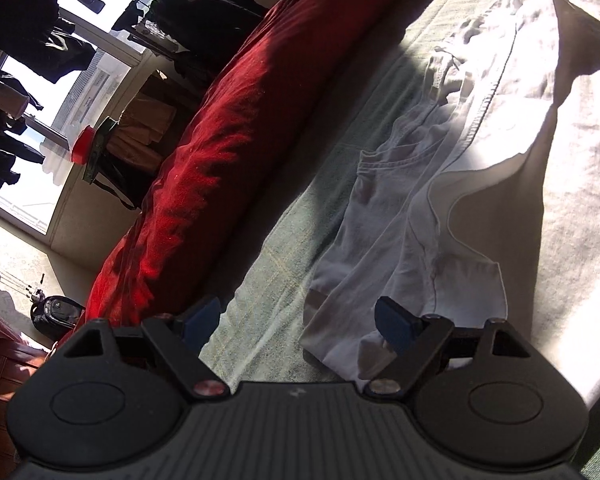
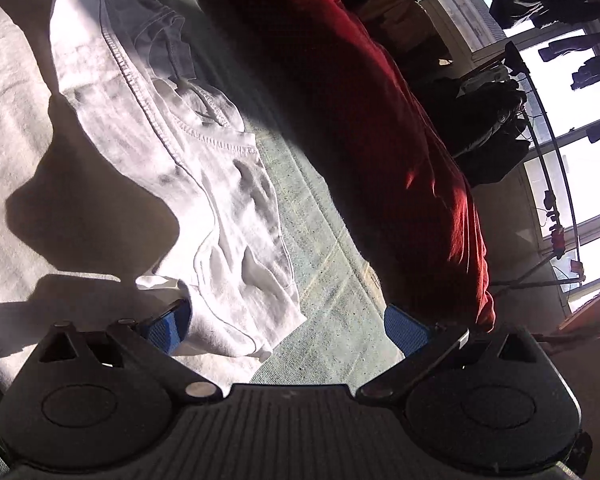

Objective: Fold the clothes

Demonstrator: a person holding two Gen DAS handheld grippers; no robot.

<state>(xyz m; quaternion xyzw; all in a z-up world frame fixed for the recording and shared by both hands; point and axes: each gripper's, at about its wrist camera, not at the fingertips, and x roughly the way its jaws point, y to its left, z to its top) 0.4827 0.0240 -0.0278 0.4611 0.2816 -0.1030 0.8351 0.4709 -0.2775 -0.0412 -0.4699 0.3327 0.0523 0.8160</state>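
Left wrist view shows the left gripper with jaws spread, empty, low over one end of a pale stitched garment lying rumpled lengthwise ahead on a green woven cover. The right gripper, also spread and empty, straddles the opposite end. Judged: poised for a grasp; whether mid-fold or smoothing afterwards is unsettled.
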